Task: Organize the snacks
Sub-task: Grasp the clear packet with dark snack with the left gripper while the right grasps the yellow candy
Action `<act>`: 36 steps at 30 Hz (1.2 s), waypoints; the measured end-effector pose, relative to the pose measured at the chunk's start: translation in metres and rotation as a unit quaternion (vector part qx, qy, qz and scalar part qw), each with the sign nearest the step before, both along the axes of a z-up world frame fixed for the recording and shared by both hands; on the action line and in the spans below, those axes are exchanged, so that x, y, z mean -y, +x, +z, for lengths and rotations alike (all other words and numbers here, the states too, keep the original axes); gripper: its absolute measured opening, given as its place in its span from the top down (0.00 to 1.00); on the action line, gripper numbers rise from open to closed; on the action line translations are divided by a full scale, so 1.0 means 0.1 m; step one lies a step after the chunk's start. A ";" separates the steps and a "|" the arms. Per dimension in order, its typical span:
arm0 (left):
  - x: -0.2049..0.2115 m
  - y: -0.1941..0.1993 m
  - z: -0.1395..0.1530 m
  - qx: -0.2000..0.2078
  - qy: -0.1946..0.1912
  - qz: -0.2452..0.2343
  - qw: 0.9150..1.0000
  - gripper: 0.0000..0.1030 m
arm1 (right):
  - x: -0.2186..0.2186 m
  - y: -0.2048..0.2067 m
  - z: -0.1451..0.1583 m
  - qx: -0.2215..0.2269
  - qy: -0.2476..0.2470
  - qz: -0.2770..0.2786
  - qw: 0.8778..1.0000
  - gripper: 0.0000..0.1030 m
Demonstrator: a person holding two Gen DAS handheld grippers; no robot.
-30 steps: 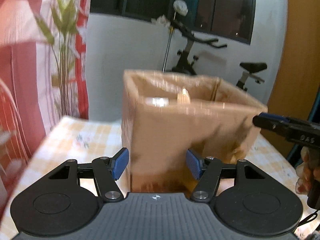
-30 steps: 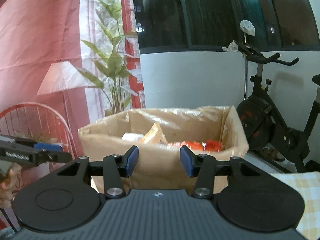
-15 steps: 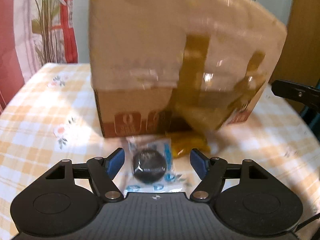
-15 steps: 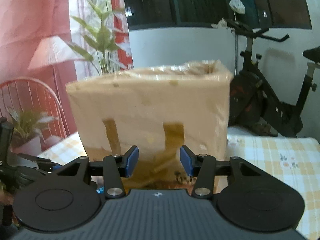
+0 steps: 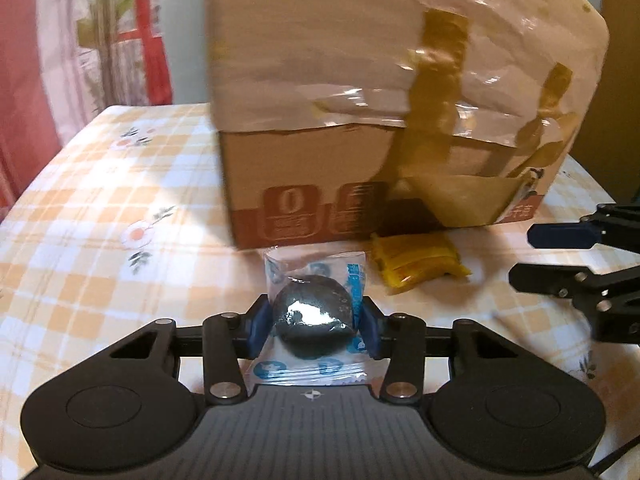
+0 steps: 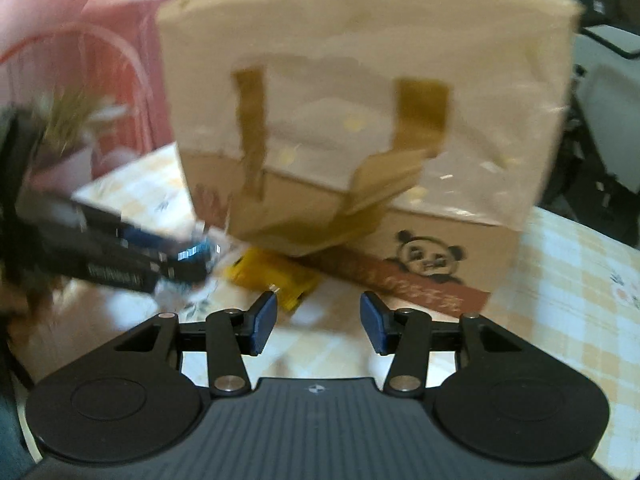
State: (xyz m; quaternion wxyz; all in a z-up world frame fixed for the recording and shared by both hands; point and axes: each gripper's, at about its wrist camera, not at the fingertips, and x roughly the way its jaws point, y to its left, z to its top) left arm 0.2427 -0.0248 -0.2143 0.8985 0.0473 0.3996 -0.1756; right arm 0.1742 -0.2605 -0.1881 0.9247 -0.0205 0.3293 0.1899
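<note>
Blurring right view; left tongs [image 5: 312, 328] pinching wrapped snack [image 5: 314, 320].

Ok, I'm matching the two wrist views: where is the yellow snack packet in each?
Left wrist: the yellow snack packet lies right of centre on the tablecloth, at the cardboard box's base.
Right wrist: the packet lies left of centre, just beyond the left fingertip.
Shared landmark: the box with brown tape strips.

The cardboard box [image 5: 360, 128] bears a large "0" in a red panel; other print seems illegible
</note>
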 end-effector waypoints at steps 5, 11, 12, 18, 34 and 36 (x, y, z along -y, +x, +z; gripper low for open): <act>-0.19 -0.08 0.01 -0.002 -0.003 0.014 1.000 0.53 | -0.22 0.16 -0.09 -0.003 -0.030 0.052 0.998 0.52; -0.27 -0.19 0.05 0.000 -0.015 0.025 1.000 0.53 | -0.46 0.37 -0.16 0.014 -0.076 0.099 0.992 0.52; -0.26 -0.18 0.07 0.000 -0.020 0.027 0.999 0.53 | -0.49 0.39 -0.17 0.016 -0.082 0.105 0.991 0.52; -0.28 -0.24 0.13 0.009 -0.046 0.034 0.998 0.53 | -0.55 0.51 -0.24 0.014 -0.100 0.131 0.986 0.45; -0.27 -0.32 0.08 0.005 -0.054 0.038 0.998 0.53 | -0.55 0.39 -0.15 -0.068 -0.035 0.131 0.988 0.42; -0.27 -0.33 0.07 0.005 -0.055 0.039 0.998 0.53 | -0.60 0.39 -0.14 -0.065 -0.044 0.138 0.987 0.40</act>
